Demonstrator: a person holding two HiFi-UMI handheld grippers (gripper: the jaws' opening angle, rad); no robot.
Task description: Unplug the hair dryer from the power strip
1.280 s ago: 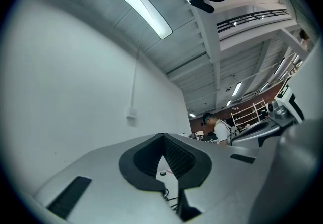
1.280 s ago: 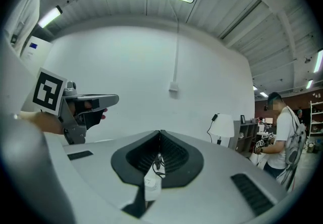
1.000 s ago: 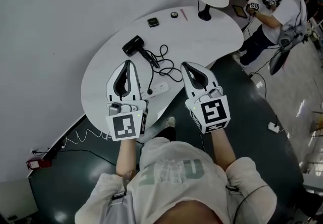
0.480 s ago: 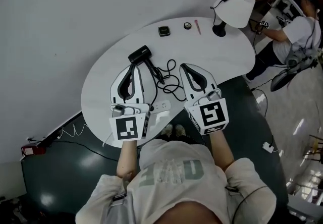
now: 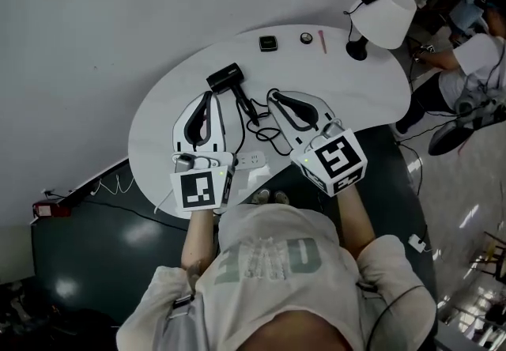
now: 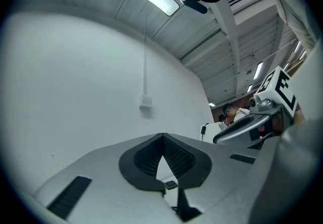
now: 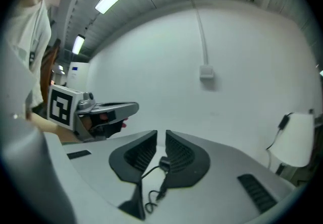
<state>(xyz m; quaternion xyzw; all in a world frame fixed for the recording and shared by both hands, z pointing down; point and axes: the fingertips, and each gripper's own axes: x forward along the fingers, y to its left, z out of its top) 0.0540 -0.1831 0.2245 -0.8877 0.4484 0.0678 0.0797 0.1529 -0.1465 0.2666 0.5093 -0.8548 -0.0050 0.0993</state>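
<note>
the dryer [image 5: 225, 77] lies toward the far side of the white table [image 5: 156, 132]. its cord [image 5: 265, 130] loops back to the strip [image 5: 251, 160] at the near edge. the left gripper [image 5: 208, 95] hangs just left of the dryer's handle and the right gripper [image 5: 272, 94] just right of it. both point far, with jaws closed together on nothing. a lamp [image 5: 385, 13] stands far right.

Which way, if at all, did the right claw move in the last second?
Yes. Against the hair dryer on the table, the right claw has swung left: its tip now sits nearer the dryer.
</note>
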